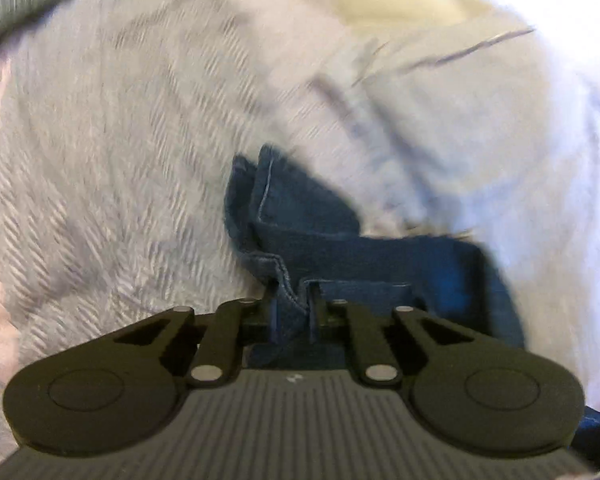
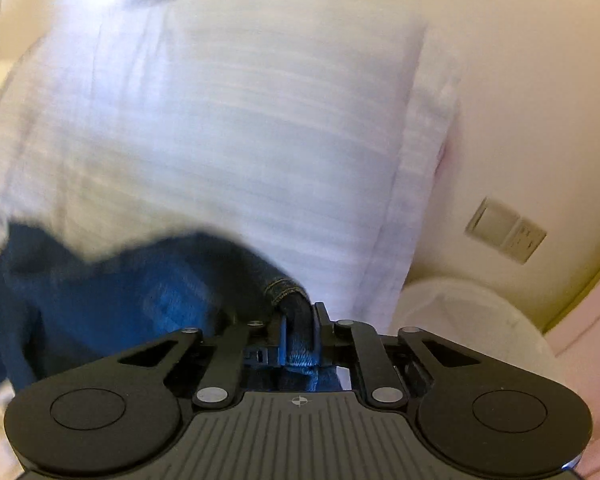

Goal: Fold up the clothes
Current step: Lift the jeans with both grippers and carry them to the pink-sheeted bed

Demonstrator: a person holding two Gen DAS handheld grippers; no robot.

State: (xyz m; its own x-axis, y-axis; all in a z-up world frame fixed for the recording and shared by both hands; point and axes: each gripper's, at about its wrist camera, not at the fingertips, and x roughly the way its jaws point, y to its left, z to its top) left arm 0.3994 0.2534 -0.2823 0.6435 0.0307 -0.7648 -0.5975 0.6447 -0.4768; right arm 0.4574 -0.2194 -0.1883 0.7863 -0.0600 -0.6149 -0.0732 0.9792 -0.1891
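Both grippers, left (image 1: 292,296) and right (image 2: 300,316), sit clamped on hemmed edges of the dark blue jeans (image 1: 340,240), which hang over the pale bedspread (image 1: 120,160). Keeping the denim taut between them, edges aligned, should give a clean fold.

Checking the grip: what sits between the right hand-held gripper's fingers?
Blue denim, a stitched hem of the jeans, pinched in the right hand-held gripper; the right wrist view shows it.

Bright, soft light; heavy motion blur beyond the sharp foreground; fisheye-curved, dark-cornered edges.
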